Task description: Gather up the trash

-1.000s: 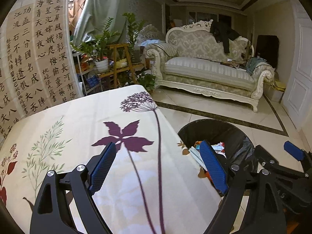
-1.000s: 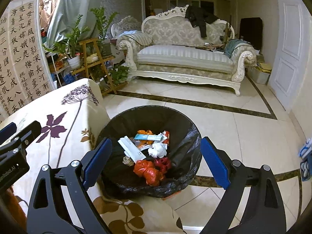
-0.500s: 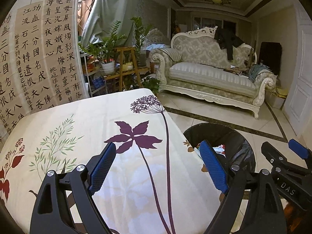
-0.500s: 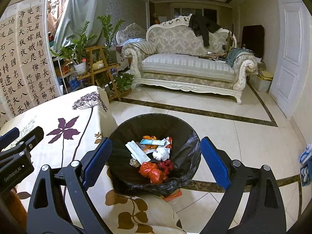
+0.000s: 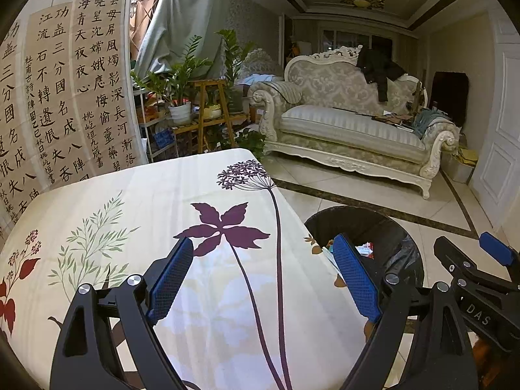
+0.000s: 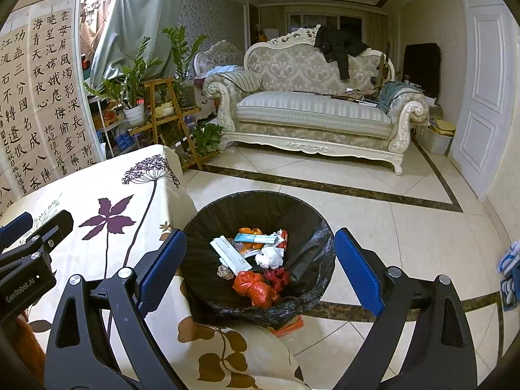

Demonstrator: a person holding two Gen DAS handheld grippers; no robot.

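A round trash bin point(image 6: 260, 260) lined with a black plastic bag point(image 6: 312, 260) stands upright on the tiled floor, tight against the corner of the cloth-draped table. It is open at the top, the liner's edge crumpled over the rim. Trash lies in a loose heap at the bottom: a white flat carton point(image 6: 229, 255), a light blue packet point(image 6: 255, 238), a crumpled white tissue point(image 6: 269, 257), orange wrappers point(image 6: 250, 231), a scrunched orange-red bag point(image 6: 255, 289) and a red scrap point(image 6: 276, 276).
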